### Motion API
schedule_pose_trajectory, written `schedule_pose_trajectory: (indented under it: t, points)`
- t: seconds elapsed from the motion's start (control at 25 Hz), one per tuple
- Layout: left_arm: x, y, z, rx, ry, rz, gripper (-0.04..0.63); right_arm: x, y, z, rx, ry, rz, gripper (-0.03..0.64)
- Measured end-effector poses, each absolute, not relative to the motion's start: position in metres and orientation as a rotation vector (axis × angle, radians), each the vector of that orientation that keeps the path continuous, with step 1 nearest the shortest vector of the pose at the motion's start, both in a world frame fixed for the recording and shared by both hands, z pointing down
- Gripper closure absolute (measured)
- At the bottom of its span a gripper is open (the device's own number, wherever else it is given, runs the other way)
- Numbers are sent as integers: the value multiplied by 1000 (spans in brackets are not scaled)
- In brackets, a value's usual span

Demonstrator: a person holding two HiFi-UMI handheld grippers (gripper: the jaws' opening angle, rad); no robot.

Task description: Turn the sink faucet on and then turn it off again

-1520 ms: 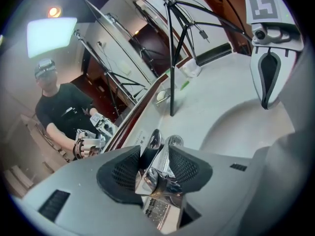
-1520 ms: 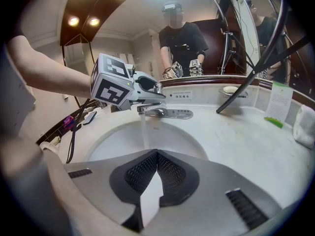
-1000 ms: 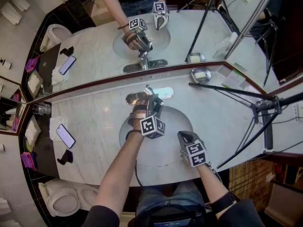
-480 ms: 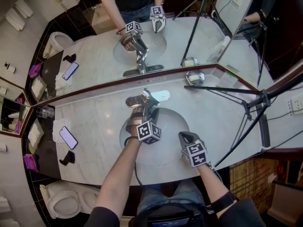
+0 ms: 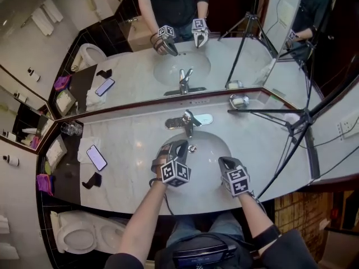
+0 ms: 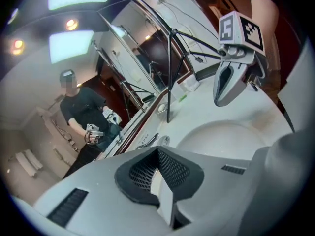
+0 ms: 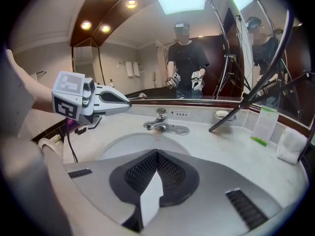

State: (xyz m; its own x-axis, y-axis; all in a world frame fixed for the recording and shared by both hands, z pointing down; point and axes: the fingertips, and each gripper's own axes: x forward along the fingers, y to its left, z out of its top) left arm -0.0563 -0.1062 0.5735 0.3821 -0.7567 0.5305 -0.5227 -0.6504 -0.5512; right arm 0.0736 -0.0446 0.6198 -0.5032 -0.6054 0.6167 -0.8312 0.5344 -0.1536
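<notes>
Faucet (image 5: 188, 121) stands at the back edge of the sink basin (image 5: 226, 150), its chrome base plate running side to side along the marble countertop (image 5: 129, 142) just below the mirror (image 5: 134, 72). Its spout reaches toward the person over the bowl. No stream of water can be made out in any view.

The left gripper (image 5: 179, 144) hovers over the near part of the basin, apart from the faucet. Its jaws have just been closing and now meet with nothing between them. The right gripper (image 5: 224, 162) hangs at the basin's right front rim, farther out, its jaws also together and empty.

From the left gripper the faucet lies straight ahead across the bowl and a touch to the right. From the right gripper it sits ahead and to the left, as the right gripper view shows. The left is plainly the nearer of the two, so any reach back to the lever would likely fall to it, travelling along the line of the spout.

A phone (image 5: 96, 157) lies on the counter well to the left.
</notes>
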Motion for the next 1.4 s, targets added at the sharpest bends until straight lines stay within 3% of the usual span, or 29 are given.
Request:
schedule_pose_trajectory:
  t: [0.36,1.0,1.4]
  points:
    - [-101,-49,524,-2625,1459,-869,594,70,-41,589,1189,-2311,505,595]
    - [-202,24,513,-2744,1928,-626,594,70,-26,563,1204,-2309,483,595]
    - [-214,38,515,-2751,2009,-515,595,67,-24,563,1204,-2312,484,595]
